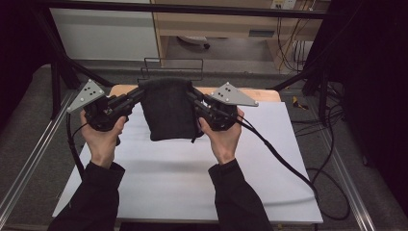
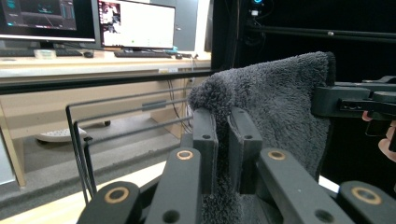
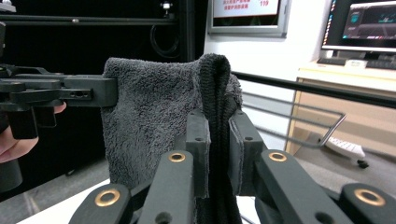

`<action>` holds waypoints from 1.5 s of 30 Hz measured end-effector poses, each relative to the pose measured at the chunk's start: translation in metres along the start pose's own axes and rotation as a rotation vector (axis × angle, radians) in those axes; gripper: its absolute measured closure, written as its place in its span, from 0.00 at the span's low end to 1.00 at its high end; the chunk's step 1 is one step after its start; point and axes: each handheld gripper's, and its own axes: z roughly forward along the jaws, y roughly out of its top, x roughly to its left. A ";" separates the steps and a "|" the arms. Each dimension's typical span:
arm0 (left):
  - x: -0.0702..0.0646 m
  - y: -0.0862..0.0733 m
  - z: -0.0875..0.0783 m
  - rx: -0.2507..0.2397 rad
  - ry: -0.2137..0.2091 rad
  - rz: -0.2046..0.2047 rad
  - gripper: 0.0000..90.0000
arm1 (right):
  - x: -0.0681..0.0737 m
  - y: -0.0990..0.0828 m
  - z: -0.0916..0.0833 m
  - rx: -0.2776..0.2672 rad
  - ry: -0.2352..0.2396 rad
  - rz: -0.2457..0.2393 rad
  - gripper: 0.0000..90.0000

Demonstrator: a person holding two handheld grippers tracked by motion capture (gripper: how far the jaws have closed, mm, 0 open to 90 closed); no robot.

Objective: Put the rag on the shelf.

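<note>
Dark grey terry, the towel (image 1: 166, 113) hung above the far part of the white table (image 1: 192, 183), held by its two upper corners. The left gripper (image 1: 139, 94) and the right gripper (image 1: 191, 95) each pinched one corner between closed jaws. It seemed soft, light and limp, so corners were good holds. Behind stood a wire rack (image 1: 173, 65) and desks with monitors (image 2: 135, 23).

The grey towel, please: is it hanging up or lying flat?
Hanging: both grippers pinch the towel at its upper corners, and it droops between them.
</note>
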 end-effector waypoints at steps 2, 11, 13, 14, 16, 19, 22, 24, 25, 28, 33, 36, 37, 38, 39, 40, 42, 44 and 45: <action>0.001 0.005 0.002 -0.009 0.002 0.005 0.91 | -0.001 0.004 0.002 -0.009 -0.007 -0.003 0.89; 0.003 0.022 0.011 -0.051 0.003 -0.003 0.91 | -0.007 0.020 0.009 -0.043 -0.021 -0.003 0.89; 0.004 0.026 0.013 -0.060 0.002 -0.008 0.91 | -0.009 0.024 0.010 -0.053 -0.023 -0.006 0.89; 0.005 0.028 0.014 -0.063 0.003 -0.007 0.91 | -0.011 0.026 0.011 -0.060 -0.022 -0.003 0.89; 0.006 0.032 0.016 -0.070 0.006 -0.005 0.91 | -0.013 0.029 0.012 -0.067 -0.020 0.002 0.90; 0.008 0.038 0.020 -0.082 0.012 -0.007 0.91 | -0.017 0.036 0.015 -0.074 -0.026 -0.003 0.90; 0.010 0.044 0.023 -0.087 0.020 -0.003 0.91 | -0.019 0.043 0.019 -0.085 -0.034 -0.014 0.90; 0.012 0.048 0.026 -0.093 0.027 -0.002 0.91 | -0.021 0.048 0.022 -0.093 -0.037 -0.019 0.90; 0.013 0.051 0.027 -0.093 0.030 0.000 0.91 | -0.021 0.049 0.023 -0.095 -0.038 -0.019 0.90; 0.015 0.056 0.029 -0.102 0.036 0.002 0.91 | -0.023 0.054 0.027 -0.106 -0.040 -0.016 0.90; 0.018 0.066 0.034 -0.113 0.045 0.004 0.91 | -0.027 0.061 0.032 -0.129 -0.042 -0.007 0.90; 0.020 0.071 0.038 -0.115 0.054 0.011 0.91 | -0.030 0.066 0.036 -0.139 -0.042 0.001 0.90; 0.021 0.072 0.039 -0.116 0.054 0.011 0.91 | -0.030 0.067 0.037 -0.138 -0.041 0.001 0.90; 0.021 0.074 0.041 -0.118 0.057 0.013 0.91 | -0.031 0.068 0.038 -0.140 -0.040 -0.001 0.90; 0.022 0.075 0.041 -0.120 0.059 0.014 0.91 | -0.032 0.069 0.039 -0.142 -0.042 -0.004 0.90; 0.023 0.077 0.043 -0.124 0.060 0.012 0.91 | -0.032 0.070 0.040 -0.144 -0.042 -0.006 0.90; 0.025 0.080 0.045 -0.125 0.060 0.010 0.91 | -0.034 0.072 0.041 -0.148 -0.045 -0.003 0.90; 0.027 0.083 0.048 -0.128 0.062 0.011 0.91 | -0.036 0.075 0.043 -0.153 -0.052 -0.003 0.90; 0.028 0.085 0.049 -0.129 0.061 0.010 0.91 | -0.037 0.076 0.044 -0.154 -0.053 -0.005 0.90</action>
